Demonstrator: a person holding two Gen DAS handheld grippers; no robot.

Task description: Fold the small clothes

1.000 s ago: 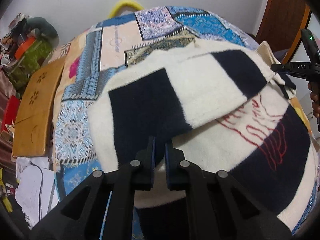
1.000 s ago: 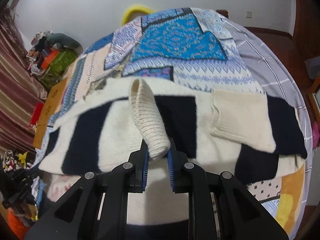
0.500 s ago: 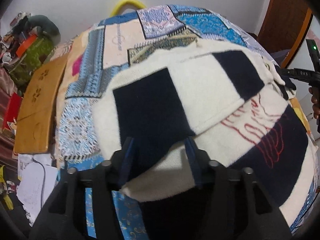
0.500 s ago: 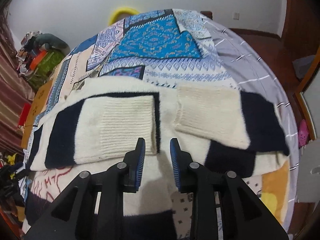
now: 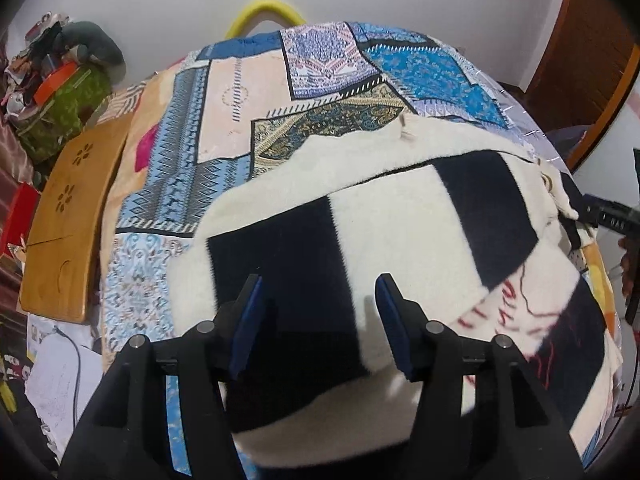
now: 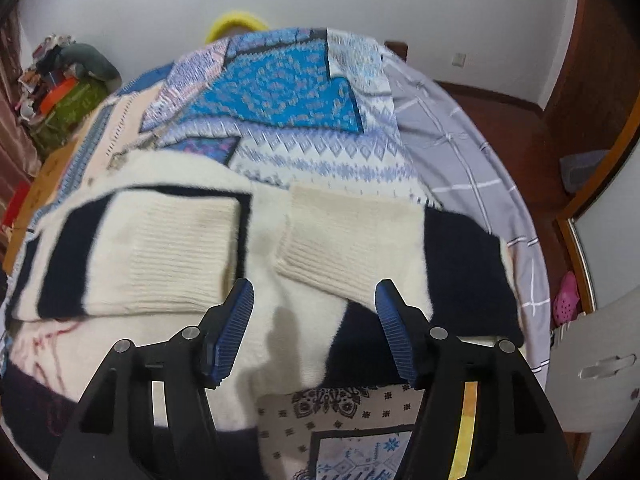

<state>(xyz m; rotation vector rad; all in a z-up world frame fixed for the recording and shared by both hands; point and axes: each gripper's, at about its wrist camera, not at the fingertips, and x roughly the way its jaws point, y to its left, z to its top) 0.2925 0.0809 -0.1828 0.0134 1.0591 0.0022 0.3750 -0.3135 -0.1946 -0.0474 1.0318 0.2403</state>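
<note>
We note both claws released: left claw [image 5: 318, 300] and right claw [image 6: 314, 304] have just been opening, nothing between them. The striped sweater [image 6: 260, 240] lies mid-frame on the bed [image 6: 460, 148], both sleeve cuffs folded in.

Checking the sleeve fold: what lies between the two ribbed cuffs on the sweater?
In the right wrist view, only a strip of the sweater's own cream body lies between the left cuff and the right cuff; nothing else sits there.

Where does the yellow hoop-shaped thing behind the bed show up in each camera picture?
Left wrist view: the yellow hoop sits at top centre, arching above the far edge of the patchwork quilt.
Right wrist view: the yellow hoop is at top, slightly left of centre, partly hidden by the quilt.
Shared landmark: the bright blue quilt patch.
</note>
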